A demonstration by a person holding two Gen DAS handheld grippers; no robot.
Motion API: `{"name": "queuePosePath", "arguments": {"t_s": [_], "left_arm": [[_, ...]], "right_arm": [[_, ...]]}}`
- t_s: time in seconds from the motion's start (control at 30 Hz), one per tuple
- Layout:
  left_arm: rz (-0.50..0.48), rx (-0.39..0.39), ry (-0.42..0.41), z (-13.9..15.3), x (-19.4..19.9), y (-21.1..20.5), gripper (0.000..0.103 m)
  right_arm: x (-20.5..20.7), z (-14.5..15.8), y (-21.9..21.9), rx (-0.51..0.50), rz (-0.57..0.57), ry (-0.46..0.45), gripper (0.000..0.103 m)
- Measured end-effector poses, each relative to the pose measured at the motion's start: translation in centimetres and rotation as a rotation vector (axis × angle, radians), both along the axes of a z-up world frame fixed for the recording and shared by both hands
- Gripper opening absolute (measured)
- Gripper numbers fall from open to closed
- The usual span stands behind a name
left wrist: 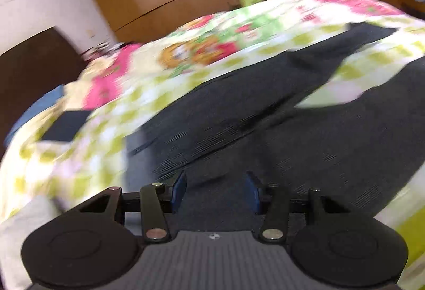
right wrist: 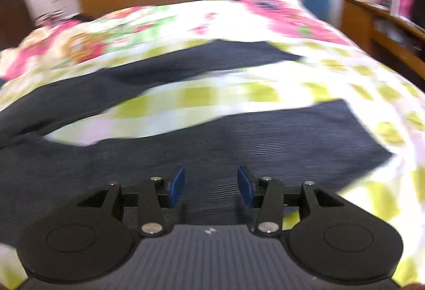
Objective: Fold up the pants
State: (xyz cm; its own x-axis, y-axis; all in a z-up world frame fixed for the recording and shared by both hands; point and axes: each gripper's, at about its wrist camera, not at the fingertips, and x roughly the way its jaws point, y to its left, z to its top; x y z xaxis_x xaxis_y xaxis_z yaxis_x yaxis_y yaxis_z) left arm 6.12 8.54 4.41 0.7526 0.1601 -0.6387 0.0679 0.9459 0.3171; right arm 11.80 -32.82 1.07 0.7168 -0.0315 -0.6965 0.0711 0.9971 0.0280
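The pants point(right wrist: 212, 146) lie spread flat on the bed point(right wrist: 292, 77), near its front edge, with the two legs apart like a V and the checked cover showing between them. The nearer leg ends toward the bed's right edge; the other leg point(right wrist: 186, 61) runs further in. I think they are laid open like this so one leg can be folded over the other.

The right gripper point(right wrist: 211, 185) is above the nearer leg, jaws open and holding nothing. The left gripper point(left wrist: 215, 190) is above the waist part point(left wrist: 265, 151), also open and empty. Both views are blurred, so whether the fingers touch the cloth I cannot tell.
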Motion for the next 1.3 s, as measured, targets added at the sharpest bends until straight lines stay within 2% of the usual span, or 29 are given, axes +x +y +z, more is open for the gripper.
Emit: {"name": "queuePosePath", "arguments": {"t_s": [0.1,0.23,0.4,0.53,0.63,0.7,0.8,0.87,0.9,0.93,0.97,1.1,1.17,1.23,1.3], "left_arm": [[-0.088,-0.055,0.033,-1.1,2.0,-4.5,0.061],[-0.197,-0.095,0.095,-3.3,4.2,-9.5,0.061],[-0.254,-0.096,0.136,-4.8,5.2,-12.6,0.061],[-0.272,-0.095,0.149,-5.3,4.8,-13.9,0.061],[-0.295,-0.089,0.146,-5.3,4.3,-14.6,0.061],[-0.313,-0.083,0.139,-5.3,4.1,-15.2,0.061],[-0.331,-0.076,0.136,-5.3,4.2,-15.9,0.061],[-0.332,-0.077,0.127,-5.0,4.1,-16.0,0.061],[-0.335,-0.080,0.120,-4.8,4.0,-16.0,0.061],[-0.337,-0.080,0.114,-4.6,3.9,-16.0,0.061],[-0.339,-0.079,0.107,-4.5,3.9,-15.9,0.061],[-0.340,-0.088,0.090,-4.2,3.9,-15.5,0.061],[-0.340,-0.091,0.074,-3.9,3.8,-15.0,0.061],[-0.338,-0.096,0.059,-3.7,3.9,-14.2,0.061],[-0.328,-0.102,0.043,-3.3,4.1,-12.8,0.061]], "right_arm": [[0.6,-1.2,-4.2,0.003,-0.123,0.001,0.051],[1.3,-3.8,-9.5,-0.014,-0.291,0.076,0.051],[0.2,-2.8,-13.0,0.040,-0.381,0.047,0.052],[-0.8,-3.2,-14.9,0.129,-0.445,0.034,0.052],[-1.4,-3.3,-15.2,0.201,-0.452,0.019,0.054],[-0.9,-3.7,-16.3,0.283,-0.442,-0.005,0.058],[0.2,-4.3,-17.5,0.364,-0.476,-0.020,0.057],[0.7,-4.5,-18.3,0.408,-0.504,-0.027,0.037],[0.9,-4.5,-18.5,0.425,-0.512,-0.020,0.013],[0.7,-4.4,-18.7,0.446,-0.511,-0.016,0.005],[0.4,-4.2,-18.8,0.457,-0.502,-0.019,0.005],[-1.2,-3.3,-18.7,0.382,-0.486,-0.015,0.004],[-1.7,-3.1,-18.6,0.333,-0.488,0.017,0.005],[-1.9,-2.7,-18.1,0.260,-0.502,0.056,0.010],[-2.2,-1.6,-16.9,0.165,-0.501,0.044,0.015]]}}
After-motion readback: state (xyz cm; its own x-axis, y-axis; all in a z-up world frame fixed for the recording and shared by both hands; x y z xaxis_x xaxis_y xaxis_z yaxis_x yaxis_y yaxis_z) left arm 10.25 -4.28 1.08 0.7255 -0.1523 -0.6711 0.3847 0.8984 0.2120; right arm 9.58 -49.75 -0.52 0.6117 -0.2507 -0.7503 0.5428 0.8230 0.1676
